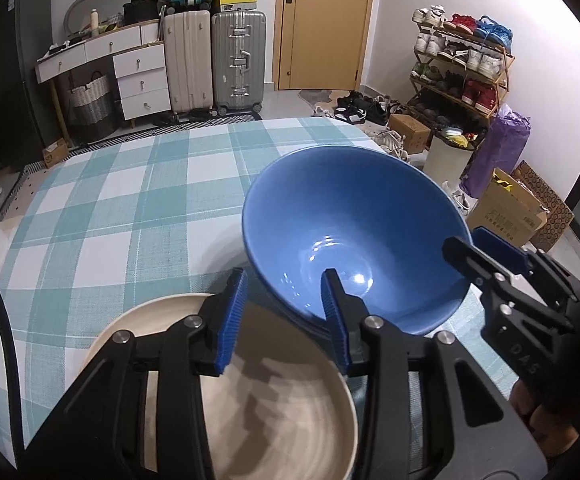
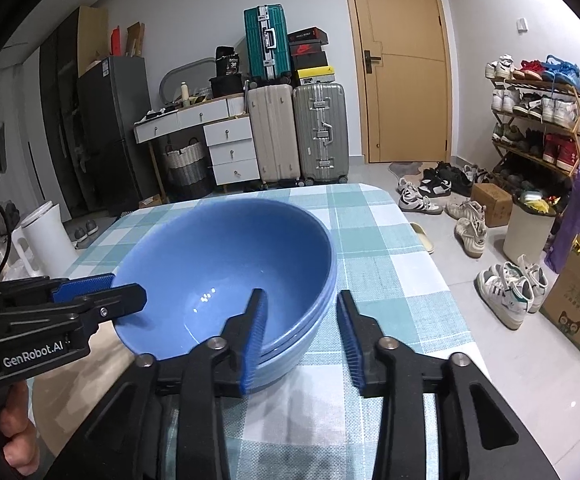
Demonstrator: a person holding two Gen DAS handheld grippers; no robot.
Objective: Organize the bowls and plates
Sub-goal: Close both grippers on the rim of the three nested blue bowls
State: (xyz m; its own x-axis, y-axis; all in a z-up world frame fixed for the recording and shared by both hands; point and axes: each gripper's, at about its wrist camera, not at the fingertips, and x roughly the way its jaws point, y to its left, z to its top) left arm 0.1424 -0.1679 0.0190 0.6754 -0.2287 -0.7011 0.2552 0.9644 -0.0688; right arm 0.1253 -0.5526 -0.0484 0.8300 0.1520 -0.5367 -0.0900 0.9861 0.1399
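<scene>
A stack of blue bowls sits on the checked tablecloth. A beige plate lies at the near edge, left of the bowls. My left gripper is open, its jaws straddling the near left rim of the top bowl, above the plate. My right gripper is open, its jaws straddling the near right rim of the stack; it also shows in the left wrist view. The left gripper shows at the bowl's left rim in the right wrist view.
The table has a teal and white checked cloth. Beyond it stand suitcases, a white drawer unit, a door and a shoe rack. Shoes, boxes and a bin lie on the floor to the right.
</scene>
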